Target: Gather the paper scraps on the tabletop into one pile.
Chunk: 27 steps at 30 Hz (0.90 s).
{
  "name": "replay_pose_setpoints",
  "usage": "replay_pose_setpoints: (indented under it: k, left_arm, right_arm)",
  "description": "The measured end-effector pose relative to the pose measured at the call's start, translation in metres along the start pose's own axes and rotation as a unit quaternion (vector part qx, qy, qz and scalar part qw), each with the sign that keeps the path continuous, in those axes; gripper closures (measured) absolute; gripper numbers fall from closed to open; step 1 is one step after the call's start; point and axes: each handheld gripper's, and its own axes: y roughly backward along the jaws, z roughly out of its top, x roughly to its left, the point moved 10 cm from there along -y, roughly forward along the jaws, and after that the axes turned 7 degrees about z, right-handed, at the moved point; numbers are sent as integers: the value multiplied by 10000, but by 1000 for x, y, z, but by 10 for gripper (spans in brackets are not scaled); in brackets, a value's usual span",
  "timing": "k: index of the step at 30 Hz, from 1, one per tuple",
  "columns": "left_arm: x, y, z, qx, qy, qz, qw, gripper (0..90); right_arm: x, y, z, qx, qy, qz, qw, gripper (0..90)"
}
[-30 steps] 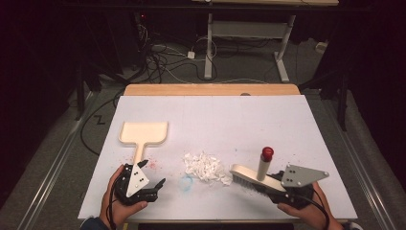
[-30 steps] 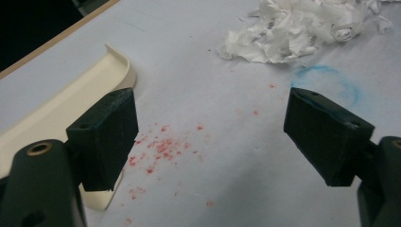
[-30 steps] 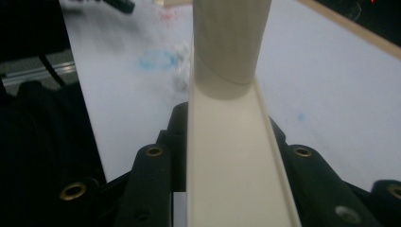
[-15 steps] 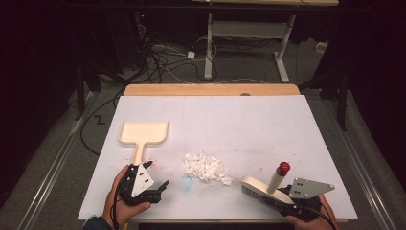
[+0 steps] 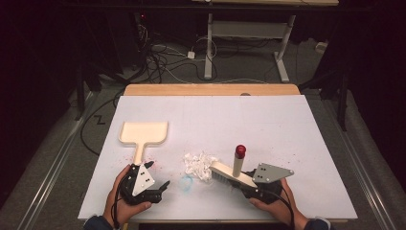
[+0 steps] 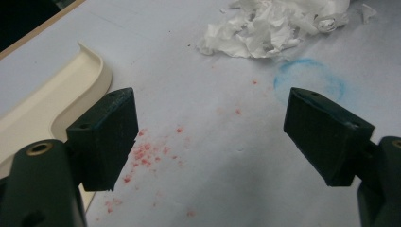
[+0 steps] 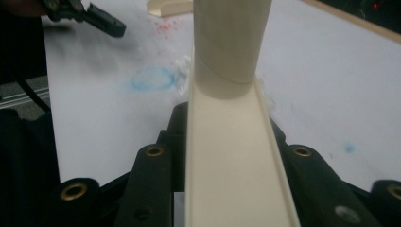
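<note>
A cream brush [image 5: 231,173] with an upright, red-tipped handle [image 5: 239,158] rests on the white table, its left end against a pile of torn white paper [image 5: 198,164]. My right gripper [image 5: 245,186] is shut on the brush's right end; in the right gripper view the brush body [image 7: 231,161] runs between the jaws. A cream dustpan [image 5: 143,133] lies at the left, its handle pointing toward me. My left gripper [image 5: 159,175] sits beside that handle, open with nothing in it [image 6: 213,127], with the dustpan [image 6: 52,104] at its left and the paper [image 6: 269,23] ahead.
The table top [image 5: 268,124] carries a blue ring mark [image 5: 187,182] near the pile and red specks [image 6: 146,151] by the dustpan handle. A wooden strip [image 5: 210,89] edges the far side. Cables and desk legs lie on the floor beyond.
My right gripper carried the brush out to the right and nearer, then back left, so the brush head now meets the paper pile. The left gripper stayed put.
</note>
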Motion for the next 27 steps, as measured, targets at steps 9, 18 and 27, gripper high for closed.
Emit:
replay_pose_setpoints:
  k: [9,18,27]
  left_arm:
    - [0,0,0,-4,9,-22,10000,178]
    - [-1,-1,0,16,-23,-42,10000,178]
    - [1,0,-1,-9,3,-27,10000,179]
  right_arm:
    - [-9,19,21,-423,-47,-268,9987,680]
    - [-39,18,7,-210,-366,-1034,9937,679]
    - [-61,1,-9,199,-484,-1626,9853,681]
